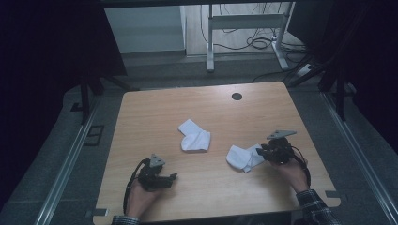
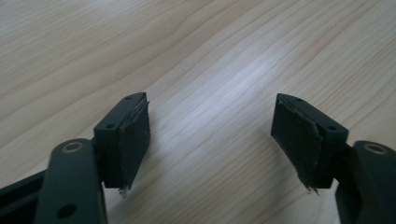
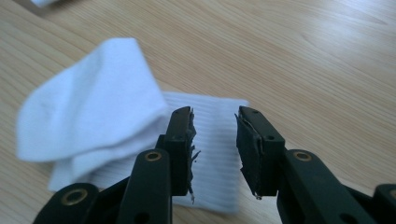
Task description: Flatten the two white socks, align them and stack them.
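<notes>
Sock (image 1: 244,158) lies beneath right gripper (image 3: 214,140), unmarked.

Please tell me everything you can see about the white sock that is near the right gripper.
The white sock looks like soft knit cloth, with a ribbed cuff and a smoother foot part folded back over it. It lies flat and crumpled on the wooden table, right of centre. The right gripper is over the cuff, its jaws apart on either side of a ribbed strip. Whether they touch the cloth cannot be told.
</notes>
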The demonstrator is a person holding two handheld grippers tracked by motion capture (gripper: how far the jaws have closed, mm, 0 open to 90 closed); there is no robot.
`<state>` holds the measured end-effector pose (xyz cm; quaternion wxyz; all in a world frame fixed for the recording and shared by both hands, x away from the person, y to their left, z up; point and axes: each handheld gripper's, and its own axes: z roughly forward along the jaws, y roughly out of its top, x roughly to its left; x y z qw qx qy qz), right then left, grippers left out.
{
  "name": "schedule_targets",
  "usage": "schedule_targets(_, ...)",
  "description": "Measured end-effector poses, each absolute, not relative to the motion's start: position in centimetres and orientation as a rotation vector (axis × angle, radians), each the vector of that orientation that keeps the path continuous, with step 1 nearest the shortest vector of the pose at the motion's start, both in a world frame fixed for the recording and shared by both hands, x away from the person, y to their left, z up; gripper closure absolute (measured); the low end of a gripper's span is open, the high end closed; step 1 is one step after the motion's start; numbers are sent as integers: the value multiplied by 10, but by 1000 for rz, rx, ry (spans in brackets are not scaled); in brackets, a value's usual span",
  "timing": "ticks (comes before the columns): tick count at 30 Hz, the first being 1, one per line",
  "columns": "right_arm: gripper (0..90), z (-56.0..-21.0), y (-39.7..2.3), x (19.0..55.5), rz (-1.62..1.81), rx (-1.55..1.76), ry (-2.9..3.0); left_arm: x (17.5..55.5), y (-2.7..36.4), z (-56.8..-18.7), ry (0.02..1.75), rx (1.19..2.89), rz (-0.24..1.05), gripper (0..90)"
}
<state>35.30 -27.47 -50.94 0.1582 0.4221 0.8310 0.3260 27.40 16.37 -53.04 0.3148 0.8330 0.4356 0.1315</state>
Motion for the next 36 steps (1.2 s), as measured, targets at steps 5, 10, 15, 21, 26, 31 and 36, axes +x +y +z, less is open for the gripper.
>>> schedule_targets(5, 659, -512, -285, 354, 931, 1235, 2364, 280, 138, -519, 1059, 2180, 309, 472)
schedule_targets(10, 681, -517, -290, 355, 935, 1268, 2370, 292, 98, -513, 947, 2187, 281, 534)
schedule_targets(15, 707, -519, -289, 355, 917, 1258, 2389, 301, 64, -511, 871, 2195, 252, 555)
schedule_targets(21, 704, -522, -289, 355, 912, 1253, 2405, 316, 16, -509, 797, 2196, 177, 549)
schedule_targets(26, 696, -523, -290, 356, 916, 1256, 2408, 321, -4, -512, 767, 2200, 142, 495)
schedule_targets(31, 683, -524, -291, 356, 927, 1259, 2412, 323, -24, -519, 732, 2221, 140, 446)
schedule_targets(36, 745, -526, -295, 358, 981, 1309, 2423, 325, -35, -533, 733, 2273, 168, 527)
